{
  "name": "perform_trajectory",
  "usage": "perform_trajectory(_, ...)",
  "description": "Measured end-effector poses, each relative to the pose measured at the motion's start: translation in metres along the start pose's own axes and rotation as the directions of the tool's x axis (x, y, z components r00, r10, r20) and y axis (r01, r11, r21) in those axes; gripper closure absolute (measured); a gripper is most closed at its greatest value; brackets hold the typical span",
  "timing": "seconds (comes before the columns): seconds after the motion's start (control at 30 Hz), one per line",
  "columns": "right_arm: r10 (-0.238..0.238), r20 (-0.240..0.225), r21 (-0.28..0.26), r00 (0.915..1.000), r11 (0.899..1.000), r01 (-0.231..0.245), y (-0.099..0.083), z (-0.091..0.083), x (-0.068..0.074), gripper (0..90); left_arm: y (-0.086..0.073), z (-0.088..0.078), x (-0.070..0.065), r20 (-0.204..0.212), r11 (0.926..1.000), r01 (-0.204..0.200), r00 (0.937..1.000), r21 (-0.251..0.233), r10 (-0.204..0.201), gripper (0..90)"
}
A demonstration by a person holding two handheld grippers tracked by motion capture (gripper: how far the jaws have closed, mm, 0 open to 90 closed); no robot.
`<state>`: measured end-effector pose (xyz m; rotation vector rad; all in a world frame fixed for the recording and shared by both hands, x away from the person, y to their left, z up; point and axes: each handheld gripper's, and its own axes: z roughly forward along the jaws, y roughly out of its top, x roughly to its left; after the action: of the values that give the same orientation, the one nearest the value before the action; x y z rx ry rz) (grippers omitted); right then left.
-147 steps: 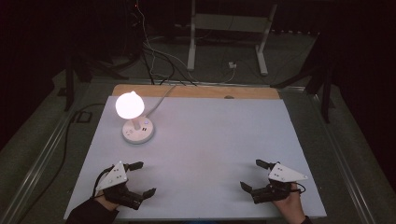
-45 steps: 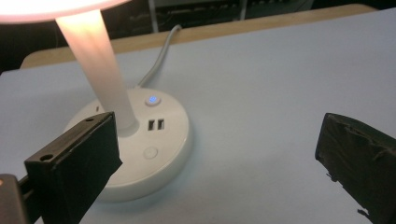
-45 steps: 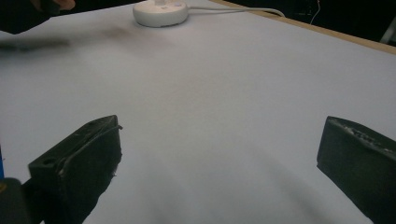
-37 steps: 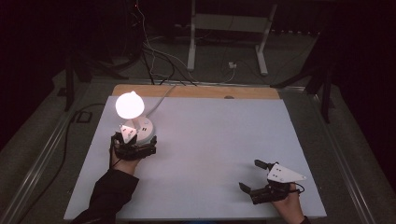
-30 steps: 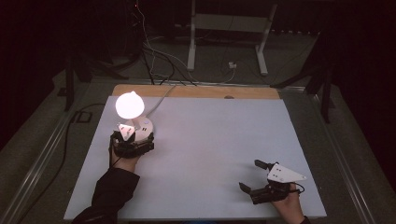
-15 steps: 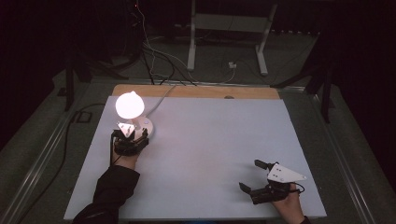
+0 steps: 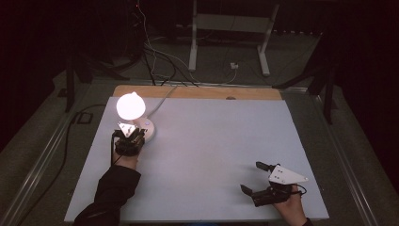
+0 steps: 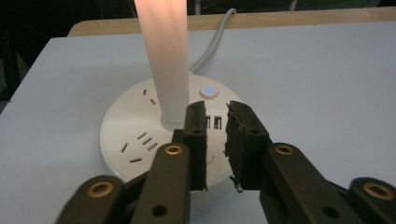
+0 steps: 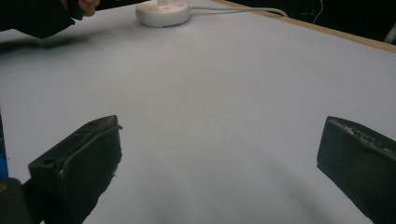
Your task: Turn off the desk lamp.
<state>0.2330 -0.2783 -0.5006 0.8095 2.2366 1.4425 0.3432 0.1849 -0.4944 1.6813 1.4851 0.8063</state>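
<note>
A white lamp stands at the table's far left, with its round bulb (image 7: pixel 130 105) glowing above a round white base (image 7: pixel 148 131). In the left gripper view the lit stem (image 8: pixel 167 60) rises from the base (image 8: pixel 135 135), which carries sockets, two USB ports and a button (image 8: pixel 208 91) lit blue. My left gripper (image 7: pixel 129 137) hangs over the base's near edge. Its jaws (image 8: pixel 216 112) are almost together, with nothing between them, and their tips are just short of the button. My right gripper (image 7: pixel 253 177) rests open near the front right edge, with bare table between its jaws (image 9: pixel 222 126).
The pale table (image 7: pixel 216 136) has a wooden strip along its far edge. The lamp's white cable (image 7: pixel 162 98) runs off the back. Cables and a metal stand's legs (image 7: pixel 228 28) lie on the dark floor beyond. The lamp base (image 9: pixel 162 11) also appears far off in the right gripper view.
The left gripper went from the front edge to the lamp base with its jaws closing, then edged slightly left over the last second. The right gripper has stayed still. The lamp stays lit.
</note>
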Motion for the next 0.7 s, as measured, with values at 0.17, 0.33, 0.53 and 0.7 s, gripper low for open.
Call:
perform_trajectory(0.17, 0.0, 0.004, -0.008, 1.0, 1.0, 0.0, 0.001, -0.001, 0.0, 0.0, -0.001, 0.004, 0.002, 0.008, 0.9999, -0.005, 1.0, 0.014, 0.005, 86.4)
perform_trajectory(0.33, 0.002, 0.005, -0.009, 1.0, 1.0, -0.002, 0.0, -0.001, 0.0, 0.0, -0.002, 0.008, 0.005, 0.011, 0.9994, -0.02, 0.9998, 0.027, 0.019, 90.0)
perform_trajectory(0.53, 0.003, 0.003, -0.006, 1.0, 1.0, -0.003, 0.0, -0.001, 0.0, 0.0, -0.004, 0.009, 0.007, 0.022, 0.9994, -0.025, 0.9995, 0.025, 0.024, 90.0)
perform_trajectory(0.7, 0.001, 0.001, -0.005, 1.0, 1.0, -0.001, 0.0, -0.001, 0.0, 0.0, -0.005, 0.011, 0.008, 0.015, 0.9982, -0.05, 0.9987, 0.032, 0.05, 90.0)
